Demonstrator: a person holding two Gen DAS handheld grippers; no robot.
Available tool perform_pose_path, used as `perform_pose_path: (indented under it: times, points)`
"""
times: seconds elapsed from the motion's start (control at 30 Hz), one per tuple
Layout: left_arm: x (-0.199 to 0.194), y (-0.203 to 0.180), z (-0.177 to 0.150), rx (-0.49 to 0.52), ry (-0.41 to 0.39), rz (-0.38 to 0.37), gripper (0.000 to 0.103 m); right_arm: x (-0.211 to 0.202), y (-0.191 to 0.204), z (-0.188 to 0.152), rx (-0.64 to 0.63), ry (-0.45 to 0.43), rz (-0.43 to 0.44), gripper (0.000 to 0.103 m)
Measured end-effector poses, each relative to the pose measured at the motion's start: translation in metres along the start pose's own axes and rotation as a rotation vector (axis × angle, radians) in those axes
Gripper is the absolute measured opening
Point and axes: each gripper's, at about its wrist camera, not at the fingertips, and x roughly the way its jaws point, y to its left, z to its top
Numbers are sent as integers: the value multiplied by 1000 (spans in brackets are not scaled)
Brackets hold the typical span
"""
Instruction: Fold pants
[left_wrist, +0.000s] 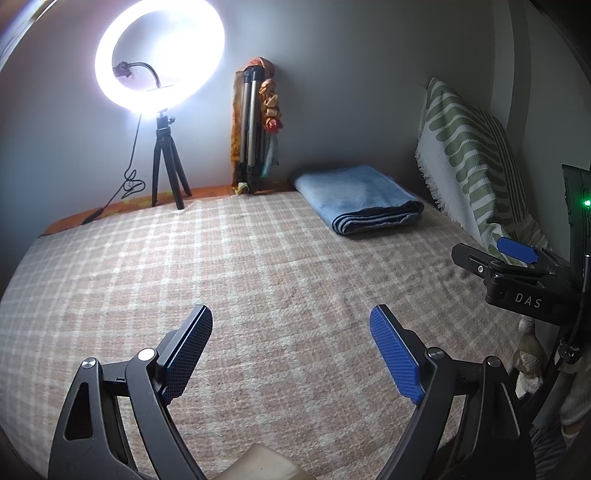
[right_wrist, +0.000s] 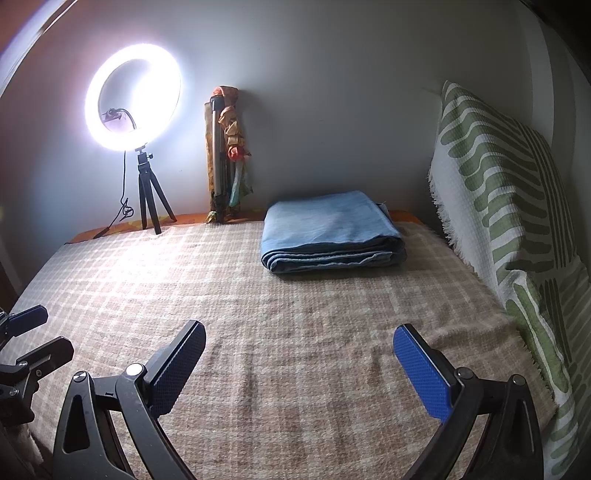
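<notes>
Seemingly the folding is finished; the pants (right_wrist: 332, 232) lie as a neat blue stack on the plaid blanket (right_wrist: 258, 332), far side, well apart from both tools; left gripper (left_wrist: 291, 350) and right gripper (right_wrist: 299, 365) hover with jaws spread wide, holding nothing; next, I judge, comes only withdrawal. Left of the pants stand a folded tripod (right_wrist: 221, 158) and ring light (right_wrist: 133, 96); right of them leans a green-striped cushion (right_wrist: 498, 192); nothing blocks the way.

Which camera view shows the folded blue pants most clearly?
The right wrist view: the folded pants lie nearly central, their stacked edges facing the camera. The left wrist view shows them farther right, at an angle.
</notes>
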Motion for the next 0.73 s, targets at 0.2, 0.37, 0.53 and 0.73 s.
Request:
perform_pose_path:
  times: [0.2, 0.37, 0.53, 0.73]
  points:
    - [-1, -1, -1, 5, -1, 17, 87, 0, 0, 0, 1, 0, -1, 103]
    - [-2, 1, -1, -4, -6, 23, 87, 1, 1, 0, -2, 1, 3, 103]
    - [-1, 1, -1, -2, -10, 25, 87, 1, 3, 0, -3, 2, 3, 103]
    - [-2, 0, -1, 27, -22, 28, 87, 1, 3, 0, -4, 3, 6, 103]
